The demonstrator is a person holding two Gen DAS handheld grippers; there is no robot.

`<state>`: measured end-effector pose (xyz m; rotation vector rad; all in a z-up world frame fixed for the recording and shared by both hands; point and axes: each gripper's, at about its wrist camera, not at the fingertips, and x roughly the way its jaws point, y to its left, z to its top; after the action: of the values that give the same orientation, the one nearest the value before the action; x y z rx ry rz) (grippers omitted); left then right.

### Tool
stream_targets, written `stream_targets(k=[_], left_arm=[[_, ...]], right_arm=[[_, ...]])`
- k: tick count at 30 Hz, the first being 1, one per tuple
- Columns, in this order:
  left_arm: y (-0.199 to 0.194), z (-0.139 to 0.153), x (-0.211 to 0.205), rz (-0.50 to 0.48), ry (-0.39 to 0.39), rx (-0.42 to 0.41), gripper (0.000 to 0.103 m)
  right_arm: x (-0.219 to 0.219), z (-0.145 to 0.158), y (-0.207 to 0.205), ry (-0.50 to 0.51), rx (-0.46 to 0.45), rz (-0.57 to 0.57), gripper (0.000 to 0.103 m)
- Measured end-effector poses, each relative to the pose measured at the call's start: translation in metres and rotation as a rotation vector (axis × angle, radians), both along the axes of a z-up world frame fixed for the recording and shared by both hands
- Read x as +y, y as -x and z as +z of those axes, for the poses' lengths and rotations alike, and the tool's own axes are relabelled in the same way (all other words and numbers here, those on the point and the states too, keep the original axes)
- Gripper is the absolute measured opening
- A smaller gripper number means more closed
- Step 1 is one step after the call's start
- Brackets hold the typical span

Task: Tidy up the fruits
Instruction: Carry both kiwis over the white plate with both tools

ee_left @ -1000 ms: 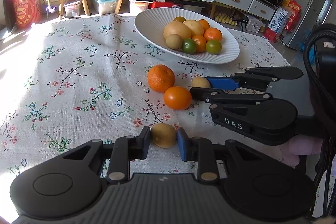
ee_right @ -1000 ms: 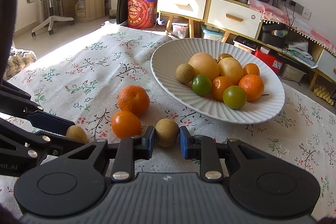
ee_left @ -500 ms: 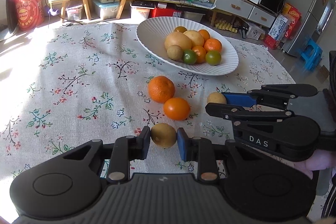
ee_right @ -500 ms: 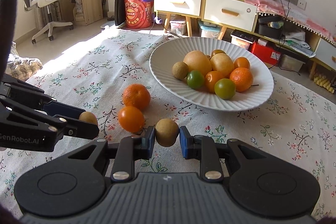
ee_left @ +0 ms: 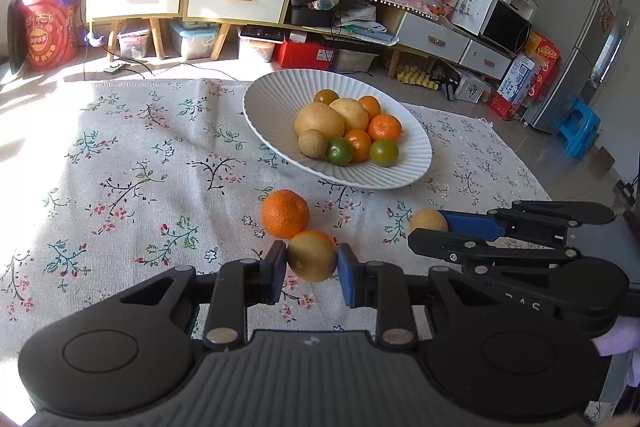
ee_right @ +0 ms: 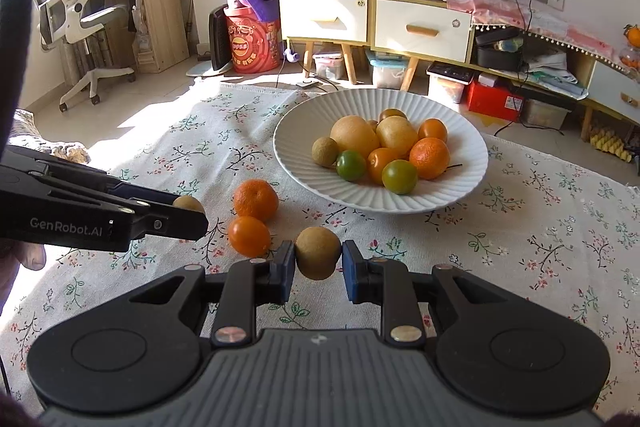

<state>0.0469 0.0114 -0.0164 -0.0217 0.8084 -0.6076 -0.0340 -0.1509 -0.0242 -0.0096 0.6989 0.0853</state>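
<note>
"GenRobot.AI" is printed on the left tool (ee_right: 192, 213), which is clamped on a round, matte brown fruit (ee_left: 312, 256) above the desk (ee_right: 540, 239). Two oranges (ee_right: 256, 199) lie on the cloth. A second brown fruit (ee_right: 318, 253), roundish with no clear long axis, is gripped by the right tool (ee_right: 319, 265), short of the white bowl (ee_right: 460, 187).

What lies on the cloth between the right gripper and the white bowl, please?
Bare floral cloth, as the right wrist view shows. The right gripper holds a brown fruit; two oranges lie off to the left of the bowl.
</note>
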Motion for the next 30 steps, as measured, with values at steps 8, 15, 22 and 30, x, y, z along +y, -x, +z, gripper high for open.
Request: stream_targets(k=[8, 15, 22, 30], left_arm=[[-0.01, 0.013, -0.013, -0.002, 0.033, -0.038, 0.017], [-0.041, 0.021, -0.027, 0.013, 0.028, -0.058, 0.017], [-0.077, 0.015, -0.039, 0.05, 0.049, -0.018, 0.017], [-0.097, 0.003, -0.048, 0.073, 0.051, 0.023, 0.017]], right_arm=[[-0.018, 0.008, -0.007, -0.029, -0.035, -0.044, 0.023], [-0.038, 0.011, -0.02, -0.074, -0.052, -0.101, 0.023], [-0.05, 0.006, -0.035, -0.066, -0.055, -0.136, 0.023], [-0.059, 0.003, -0.044, -0.07, -0.064, -0.163, 0.023]])
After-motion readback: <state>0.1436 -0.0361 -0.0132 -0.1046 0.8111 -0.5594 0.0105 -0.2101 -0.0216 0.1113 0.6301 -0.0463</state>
